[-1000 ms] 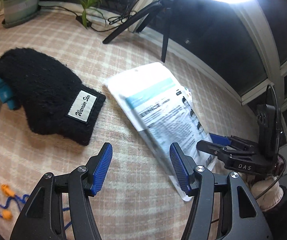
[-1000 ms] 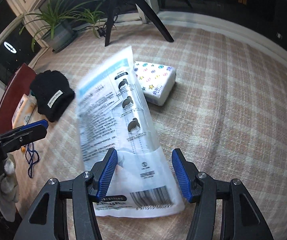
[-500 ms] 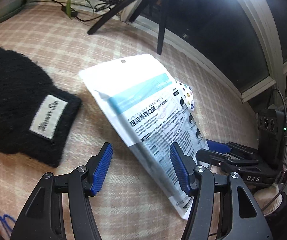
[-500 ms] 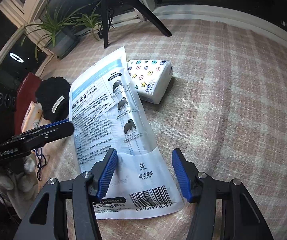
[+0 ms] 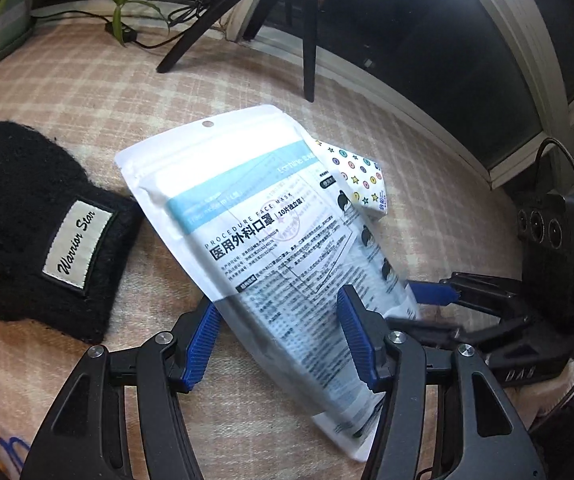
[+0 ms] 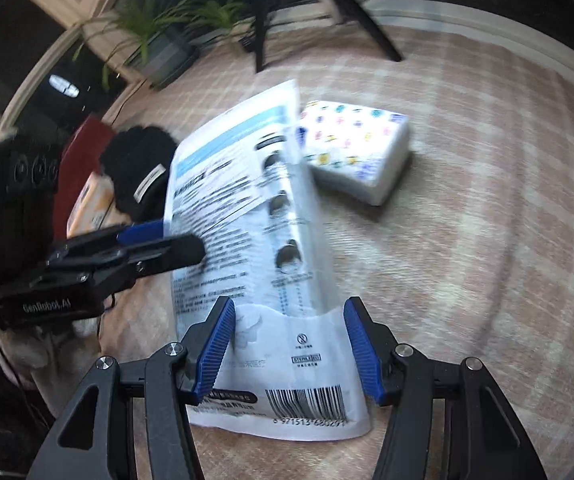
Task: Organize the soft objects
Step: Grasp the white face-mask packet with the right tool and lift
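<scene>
Face mask pack [image 5: 271,236] lies centre frame on the plaid cloth [image 5: 135,92], its upper right corner overlapping the star-print tissue pack [image 5: 363,184]; black knit hat [image 5: 35,224] sits just beside it at left. Left gripper [image 5: 277,336] jaws have just closed in a little, straddling the pack's lower part, pads not pressing, likely lining up a grab. Right gripper [image 6: 287,344] is open over the barcode end, probably steadying it
</scene>
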The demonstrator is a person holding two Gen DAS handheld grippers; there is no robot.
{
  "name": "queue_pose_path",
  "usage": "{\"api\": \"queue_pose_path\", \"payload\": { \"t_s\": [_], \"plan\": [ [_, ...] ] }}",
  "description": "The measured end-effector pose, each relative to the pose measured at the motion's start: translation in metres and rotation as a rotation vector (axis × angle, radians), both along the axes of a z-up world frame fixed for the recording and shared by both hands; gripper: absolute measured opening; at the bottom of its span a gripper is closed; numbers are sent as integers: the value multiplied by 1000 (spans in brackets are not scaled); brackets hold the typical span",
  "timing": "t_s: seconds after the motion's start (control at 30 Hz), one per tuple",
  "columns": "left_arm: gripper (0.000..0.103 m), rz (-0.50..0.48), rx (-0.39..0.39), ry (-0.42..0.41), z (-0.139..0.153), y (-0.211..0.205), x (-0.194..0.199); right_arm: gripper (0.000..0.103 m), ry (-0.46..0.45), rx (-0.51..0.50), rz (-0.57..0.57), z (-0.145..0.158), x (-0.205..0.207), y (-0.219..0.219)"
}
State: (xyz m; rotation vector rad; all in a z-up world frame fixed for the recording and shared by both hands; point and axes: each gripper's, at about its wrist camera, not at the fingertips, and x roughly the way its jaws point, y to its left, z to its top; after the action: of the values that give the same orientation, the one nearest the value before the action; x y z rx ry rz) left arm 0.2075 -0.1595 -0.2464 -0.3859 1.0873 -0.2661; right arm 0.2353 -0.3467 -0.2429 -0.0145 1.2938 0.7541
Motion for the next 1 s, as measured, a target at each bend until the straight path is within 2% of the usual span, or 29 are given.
{"api": "queue_pose_path", "payload": {
  "t_s": [0.1, 0.27, 0.37, 0.53, 1.0],
  "plan": [
    [56, -3, 15, 0, 1, 0, -1, 52, 7, 5, 21, 0, -2, 8],
    [56, -3, 44, -15, 5, 1, -4, 46, 5, 9, 39, 1, -9, 20],
    [50, 15, 53, -11, 5, 6, -6, 40, 0, 16, 29, 3, -13, 21],
    [49, 24, 55, -39, 14, 12, -15, 36, -14, 21, 15, 10, -23, 28],
    [49, 74, 65, -144, 72, 51, -53, 33, -96, 27, 18, 73, -57, 76]
  ]
}}
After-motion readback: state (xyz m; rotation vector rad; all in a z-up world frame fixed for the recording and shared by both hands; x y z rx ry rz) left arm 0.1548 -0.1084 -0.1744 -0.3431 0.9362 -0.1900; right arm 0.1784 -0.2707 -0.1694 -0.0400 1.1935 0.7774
